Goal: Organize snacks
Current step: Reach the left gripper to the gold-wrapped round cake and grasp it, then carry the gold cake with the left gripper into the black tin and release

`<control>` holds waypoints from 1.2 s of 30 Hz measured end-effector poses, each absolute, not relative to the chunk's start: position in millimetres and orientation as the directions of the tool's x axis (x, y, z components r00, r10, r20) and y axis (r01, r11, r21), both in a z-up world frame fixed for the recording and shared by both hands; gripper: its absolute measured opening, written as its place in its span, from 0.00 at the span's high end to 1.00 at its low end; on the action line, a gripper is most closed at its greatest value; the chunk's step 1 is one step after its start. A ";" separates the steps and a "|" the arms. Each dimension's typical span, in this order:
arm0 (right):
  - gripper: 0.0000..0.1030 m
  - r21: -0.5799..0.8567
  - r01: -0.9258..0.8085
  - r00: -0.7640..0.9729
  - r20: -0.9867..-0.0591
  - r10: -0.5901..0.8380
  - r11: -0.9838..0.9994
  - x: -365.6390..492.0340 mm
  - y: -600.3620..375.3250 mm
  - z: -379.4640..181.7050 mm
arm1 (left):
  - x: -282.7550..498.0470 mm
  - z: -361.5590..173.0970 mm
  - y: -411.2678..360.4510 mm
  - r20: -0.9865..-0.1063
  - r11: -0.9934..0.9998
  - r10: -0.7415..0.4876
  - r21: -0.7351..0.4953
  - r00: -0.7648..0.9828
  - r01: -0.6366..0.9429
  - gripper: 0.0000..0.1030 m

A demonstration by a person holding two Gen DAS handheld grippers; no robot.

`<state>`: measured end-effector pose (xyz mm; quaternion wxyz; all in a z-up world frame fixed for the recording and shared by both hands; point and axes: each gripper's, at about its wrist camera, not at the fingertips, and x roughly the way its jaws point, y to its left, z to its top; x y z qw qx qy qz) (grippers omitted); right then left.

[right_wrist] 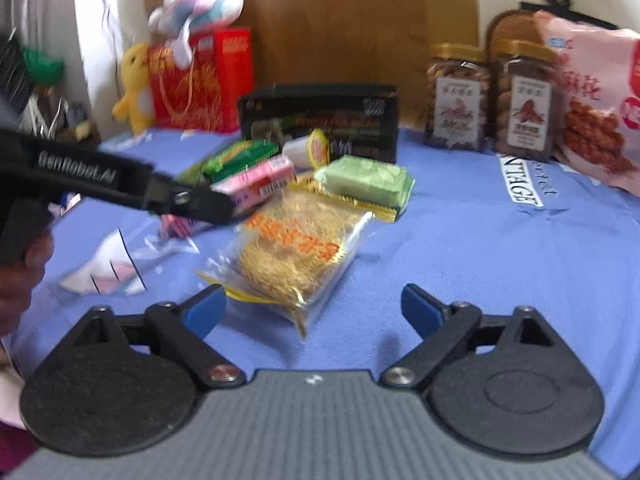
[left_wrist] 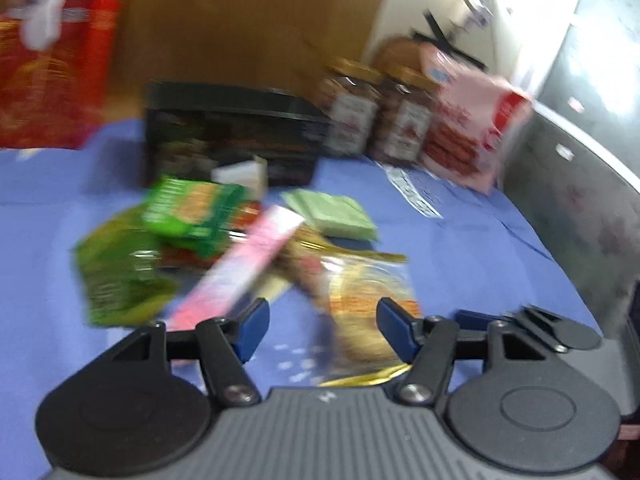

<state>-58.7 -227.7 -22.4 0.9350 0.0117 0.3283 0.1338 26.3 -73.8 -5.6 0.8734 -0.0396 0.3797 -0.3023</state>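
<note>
A heap of snacks lies on the blue cloth [right_wrist: 460, 248]: a clear bag of golden noodle snack [right_wrist: 296, 252], a pink box [right_wrist: 256, 184], a pale green packet [right_wrist: 366, 180] and green packets [right_wrist: 240, 154]. My left gripper [left_wrist: 320, 330] is open just above the noodle bag [left_wrist: 368, 312], with the pink box [left_wrist: 240, 268] to its left. My right gripper [right_wrist: 314, 312] is open and empty, just in front of the noodle bag. The left gripper's arm [right_wrist: 120, 188] crosses the right wrist view over the pink box.
A black box [right_wrist: 320, 124] stands behind the heap. Two jars of nuts [right_wrist: 456, 100] and a pink snack bag [right_wrist: 592, 108] stand at the back right. A red gift bag [right_wrist: 200, 84] and plush toys [right_wrist: 134, 84] stand at the back left. The right gripper [left_wrist: 532, 324] shows at the left wrist view's right.
</note>
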 end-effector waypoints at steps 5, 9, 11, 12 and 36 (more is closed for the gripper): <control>0.23 0.141 -0.309 0.704 -0.631 0.326 0.941 -45.3 -232.0 -30.6 | 38.2 -25.2 -92.5 -0.678 0.795 -0.575 -0.328 0.458 0.511 0.50; 0.46 0.098 -0.335 0.710 -0.627 0.320 0.937 -44.5 -221.8 -27.1 | 34.0 -21.4 -87.2 -0.664 0.777 -0.603 -0.364 0.442 0.514 0.62; 0.47 0.162 -0.328 0.701 -0.619 0.355 0.931 -44.4 -226.9 -20.4 | 28.1 -10.8 -82.6 -0.654 0.778 -0.603 -0.353 0.458 0.520 0.63; 0.47 0.180 -0.327 0.706 -0.606 0.366 0.928 -43.3 -228.1 -15.2 | 26.6 -2.3 -78.9 -0.639 0.773 -0.610 -0.351 0.469 0.528 0.63; 0.44 0.264 -0.234 0.833 -0.442 0.333 0.936 159.0 -237.4 43.0 | 229.1 43.2 -21.3 -0.529 0.840 -0.527 -0.446 0.665 0.310 0.62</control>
